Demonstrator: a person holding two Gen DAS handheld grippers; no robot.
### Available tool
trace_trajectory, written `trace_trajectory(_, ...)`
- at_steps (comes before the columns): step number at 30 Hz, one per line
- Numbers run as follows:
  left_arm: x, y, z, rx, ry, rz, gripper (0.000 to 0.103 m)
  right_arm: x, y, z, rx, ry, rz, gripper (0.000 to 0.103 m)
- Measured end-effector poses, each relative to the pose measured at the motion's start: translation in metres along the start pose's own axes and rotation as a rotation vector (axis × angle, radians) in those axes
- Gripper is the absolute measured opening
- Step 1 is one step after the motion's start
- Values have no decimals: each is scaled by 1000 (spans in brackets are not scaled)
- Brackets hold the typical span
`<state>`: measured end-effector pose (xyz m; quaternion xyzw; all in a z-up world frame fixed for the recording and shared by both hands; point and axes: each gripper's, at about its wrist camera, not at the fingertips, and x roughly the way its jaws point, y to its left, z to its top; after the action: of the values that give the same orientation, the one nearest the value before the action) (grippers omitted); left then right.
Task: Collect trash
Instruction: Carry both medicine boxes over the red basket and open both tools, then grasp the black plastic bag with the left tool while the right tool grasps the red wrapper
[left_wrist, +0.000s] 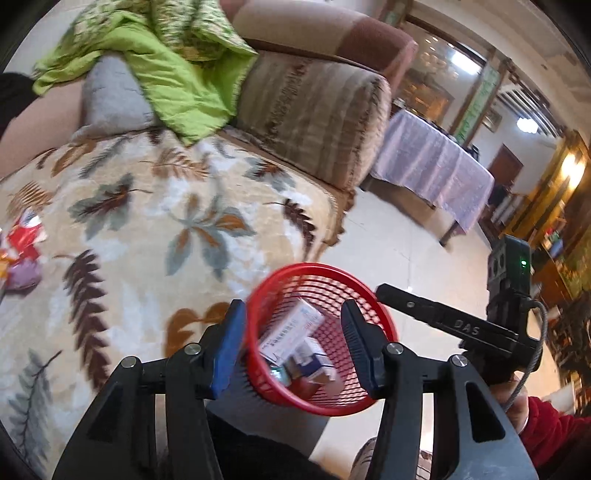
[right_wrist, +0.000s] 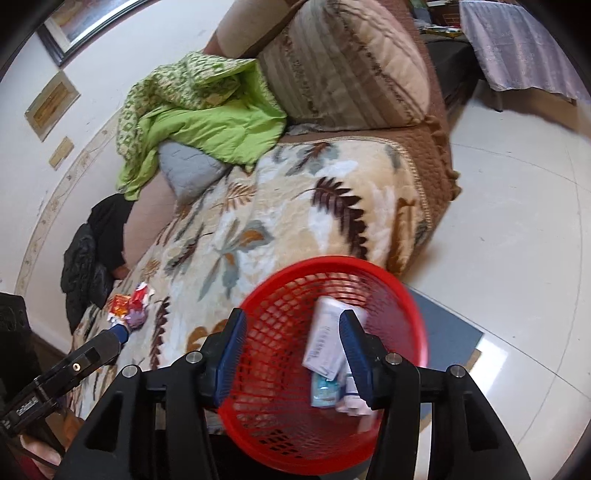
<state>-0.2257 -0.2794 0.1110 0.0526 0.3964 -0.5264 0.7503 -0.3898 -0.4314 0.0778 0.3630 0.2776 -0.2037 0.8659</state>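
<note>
A red mesh basket (left_wrist: 325, 397) (right_wrist: 280, 424) with several small boxes (left_wrist: 291, 332) (right_wrist: 325, 347) inside sits low by the sofa's front edge. My left gripper (left_wrist: 295, 343) is open, its blue pads either side of the basket in view, holding nothing. My right gripper (right_wrist: 293, 350) is open too, framing the basket from above; it also shows in the left wrist view (left_wrist: 454, 325). Crumpled red, orange and purple wrappers (left_wrist: 22, 251) (right_wrist: 131, 304) lie on the leaf-patterned blanket (left_wrist: 155, 236) (right_wrist: 258, 229). The left gripper's finger (right_wrist: 110, 339) reaches close to the wrappers.
A green quilt (left_wrist: 166, 70) (right_wrist: 199, 122), a grey pillow (right_wrist: 188, 168) and a striped cushion (left_wrist: 314, 110) lie on the sofa. Black clothing (right_wrist: 92, 254) sits at its far end. A cloth-covered table (left_wrist: 432, 166) stands on the white tiled floor (right_wrist: 517, 221).
</note>
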Motion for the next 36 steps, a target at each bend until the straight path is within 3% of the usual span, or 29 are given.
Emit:
trace_trajectory(14, -94, 110, -40, -179, -101, 214, 52, 50, 132, -19, -235, 104, 192, 57)
trace_trajectory(21, -146, 188, -68, -319, -179, 389, 55, 93, 207, -41, -368, 180, 265, 57)
trace_trajectory(27, -172, 244, -84, -472, -253, 490, 62, 143, 255, -47, -348, 249, 303, 62)
trace_trajectory(36, -172, 283, -73, -553, -320, 570, 75, 246, 304, -32, -247, 283, 219, 66)
